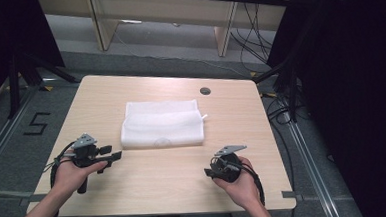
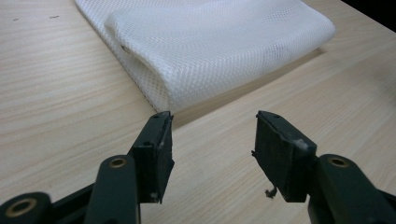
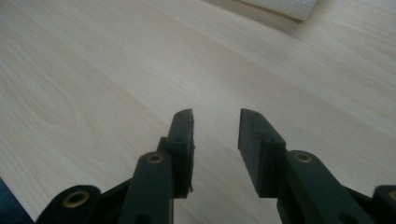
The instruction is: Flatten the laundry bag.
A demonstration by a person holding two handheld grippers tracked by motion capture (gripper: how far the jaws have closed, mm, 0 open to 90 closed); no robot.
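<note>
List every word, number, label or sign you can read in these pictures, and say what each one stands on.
"5": a black figure marked on the grey floor, left of the wooden table in the high view.
White mesh cloth: no lettering or label can be read on it.
Left gripper and right gripper: no readable marking on either.

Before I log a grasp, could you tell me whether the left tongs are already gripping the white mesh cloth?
No, the left tongs stand open, short of the cloth.
</note>
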